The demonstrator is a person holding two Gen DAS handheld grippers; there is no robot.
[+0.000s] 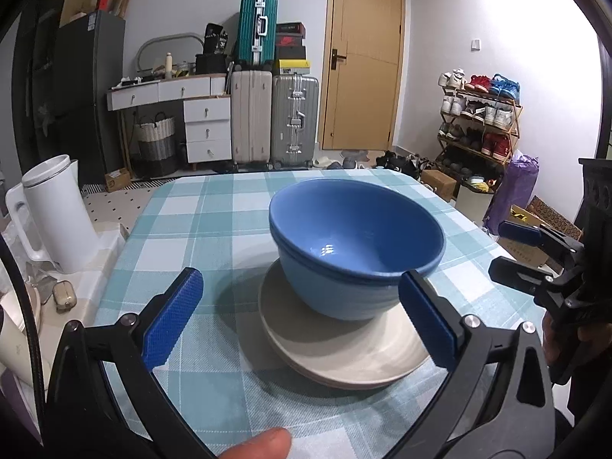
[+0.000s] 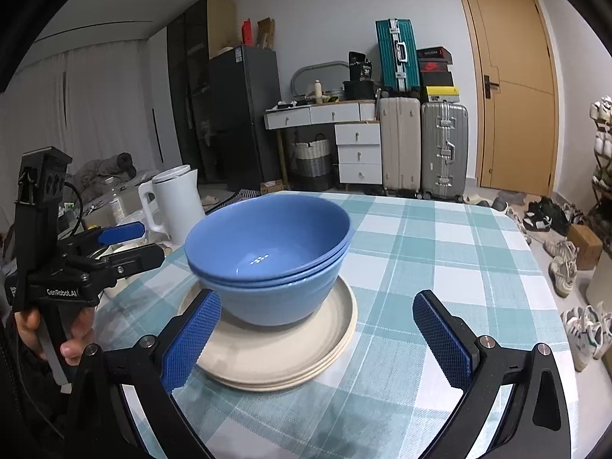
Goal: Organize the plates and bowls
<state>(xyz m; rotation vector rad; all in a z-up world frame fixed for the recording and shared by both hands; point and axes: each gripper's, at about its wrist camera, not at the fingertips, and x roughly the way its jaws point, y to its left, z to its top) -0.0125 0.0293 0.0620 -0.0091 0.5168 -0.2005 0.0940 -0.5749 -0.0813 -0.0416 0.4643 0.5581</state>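
Nested blue bowls stand upright on a stack of cream plates on the checked table. My left gripper is open and empty, just in front of the stack, its right pad close to the bowls' side. My right gripper is open and empty, in front of the stack and a little to its right; its left pad overlaps the plates' rim in view. The right gripper also shows at the right edge of the left wrist view, and the left gripper shows at the left of the right wrist view.
The teal checked tablecloth covers the table. A white kettle stands off the table's left side among small clutter. Suitcases, drawers, a door and a shoe rack lie beyond.
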